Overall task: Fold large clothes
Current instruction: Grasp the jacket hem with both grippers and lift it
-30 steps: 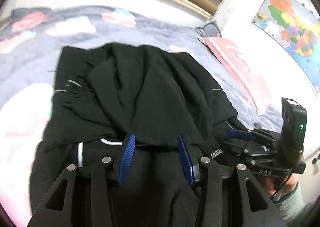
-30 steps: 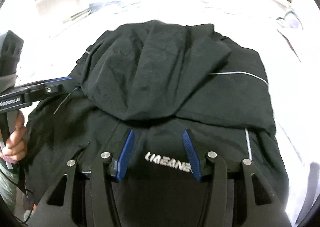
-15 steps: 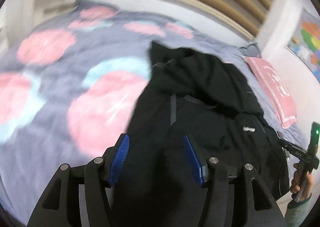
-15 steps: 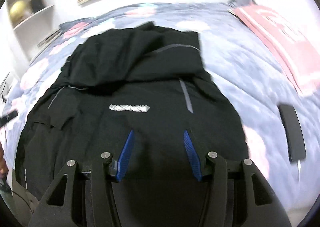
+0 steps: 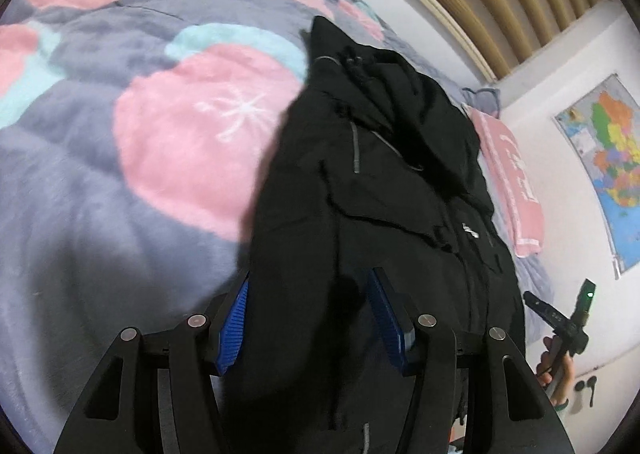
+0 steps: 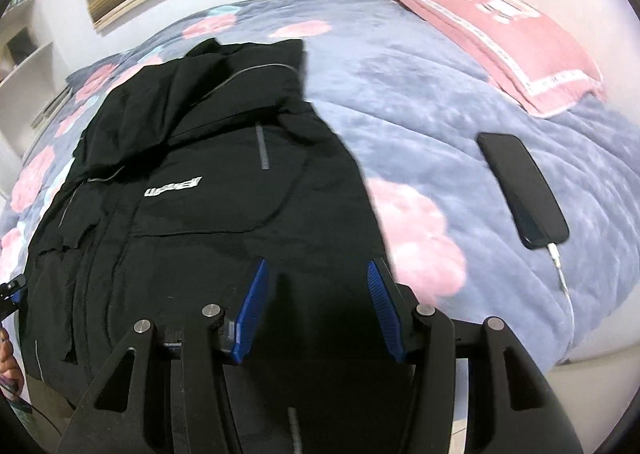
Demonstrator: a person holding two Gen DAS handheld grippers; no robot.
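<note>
With the jacket (image 6: pixel 208 190) lying on the bed (image 6: pixel 420 126) by its near edge, both grippers have swung apart to its two sides, the left gripper (image 5: pixel 312 314) having just widened, the right gripper (image 6: pixel 316 306) released, ready for side folds.

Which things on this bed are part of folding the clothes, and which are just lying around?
Part of the job:
- black jacket, spread on the blanket
- left claw, jaws apart over the jacket's left edge
- right claw, jaws apart over its right edge

Just lying about:
- phone with its cable plugged in
- pink pillow
- wall map
</note>
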